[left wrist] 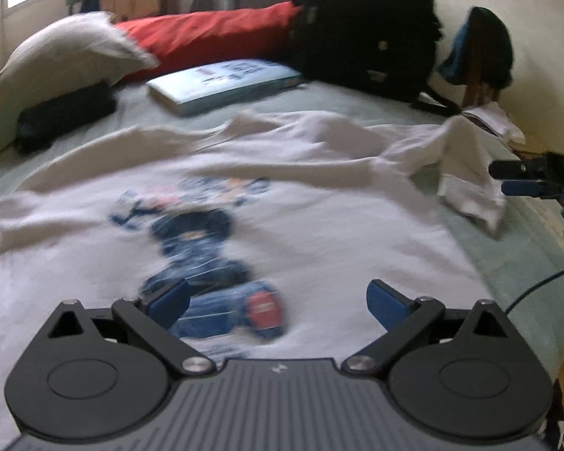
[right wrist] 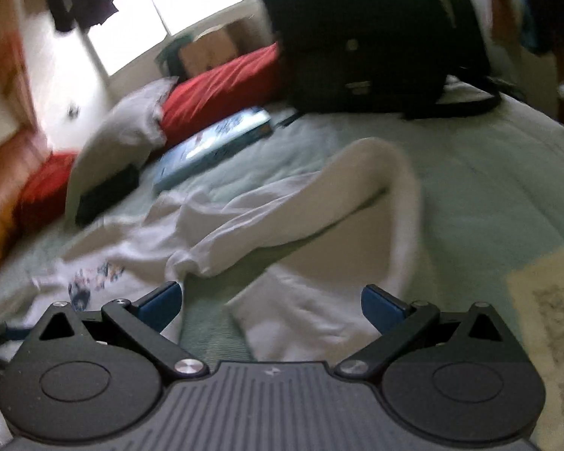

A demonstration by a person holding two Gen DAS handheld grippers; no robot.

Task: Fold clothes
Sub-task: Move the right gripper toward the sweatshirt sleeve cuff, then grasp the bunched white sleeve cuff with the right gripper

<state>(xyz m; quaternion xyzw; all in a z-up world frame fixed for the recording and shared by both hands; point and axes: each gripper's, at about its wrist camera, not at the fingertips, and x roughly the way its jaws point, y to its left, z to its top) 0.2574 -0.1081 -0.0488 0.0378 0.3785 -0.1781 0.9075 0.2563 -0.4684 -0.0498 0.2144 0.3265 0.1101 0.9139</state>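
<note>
Roughly: both hand-held grippers, left (left wrist: 278, 300) & right (right wrist: 270, 304), spread wide, empty, over white tee (left wrist: 319, 225) on bed (left wrist: 507, 248)

The white cotton-like shirt with a blue printed figure (left wrist: 244, 225) is soft, matt cloth with many wrinkles, and it lies on a pale green bed cover (right wrist: 488, 188) of matt woven cloth with a fine ribbed texture. The left tool (left wrist: 278, 300) has matt black plastic arms, smooth blue pads (left wrist: 385, 300), shiny metal rivets and a grey ribbed body. The pale blue book (left wrist: 222, 82) has a smooth, slightly glossy cover.
</note>
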